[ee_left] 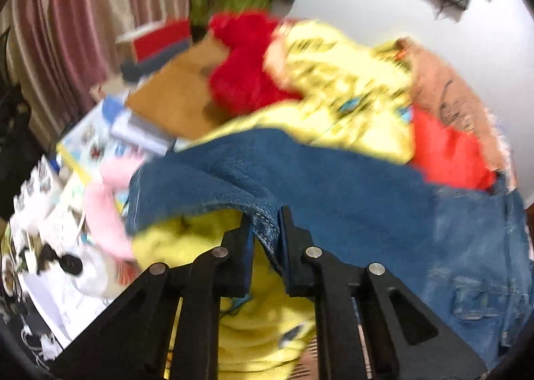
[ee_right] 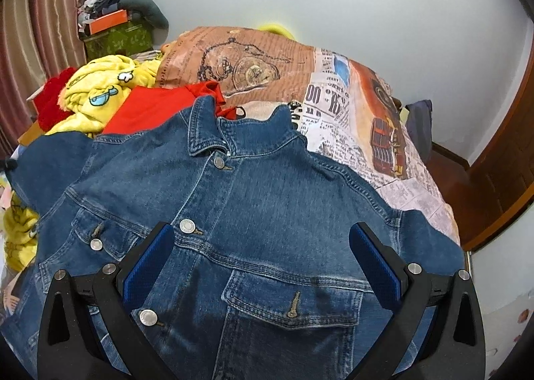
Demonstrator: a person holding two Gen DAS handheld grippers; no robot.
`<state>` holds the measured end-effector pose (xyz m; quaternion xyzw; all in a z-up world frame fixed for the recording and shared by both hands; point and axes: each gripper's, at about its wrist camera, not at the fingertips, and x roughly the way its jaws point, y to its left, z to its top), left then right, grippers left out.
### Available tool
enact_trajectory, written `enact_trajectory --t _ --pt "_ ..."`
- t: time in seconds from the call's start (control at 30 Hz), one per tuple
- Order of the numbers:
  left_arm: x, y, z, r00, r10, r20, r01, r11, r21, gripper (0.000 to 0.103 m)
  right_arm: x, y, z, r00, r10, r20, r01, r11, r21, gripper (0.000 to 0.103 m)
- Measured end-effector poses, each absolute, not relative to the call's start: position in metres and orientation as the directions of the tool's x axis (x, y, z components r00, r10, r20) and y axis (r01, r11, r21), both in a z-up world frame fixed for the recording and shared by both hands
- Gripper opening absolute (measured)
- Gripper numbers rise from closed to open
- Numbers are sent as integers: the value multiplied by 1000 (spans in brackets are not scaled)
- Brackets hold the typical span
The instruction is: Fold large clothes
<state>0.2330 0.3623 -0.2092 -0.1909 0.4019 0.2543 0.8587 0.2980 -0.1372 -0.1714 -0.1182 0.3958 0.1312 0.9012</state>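
Bedspread (ee_right: 350, 113) carries denim jacket (ee_right: 267, 206), left tool (ee_left: 265, 230) pinching it, right tool (ee_right: 263, 246) agape.

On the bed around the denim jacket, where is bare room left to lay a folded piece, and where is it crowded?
Free: the printed bedspread beyond the denim jacket collar, running toward the wall and the wooden door side. Crowded: the curtain side, where the yellow garment, the red garment and boxes pile up. The left gripper pinches a jacket edge there.
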Motion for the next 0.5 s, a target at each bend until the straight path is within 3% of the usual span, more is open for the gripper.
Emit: enact_trajectory --t 0.27,0.5 --pt "270 287 -114 738 237 -632 -401 907 -127 11 290 -152 -163 663 153 -733 -332 938 -104 103" --pt "318 180 -88 807 81 -586 -154 985 -75 10 285 -172 -162 664 153 -732 -320 943 -93 103"
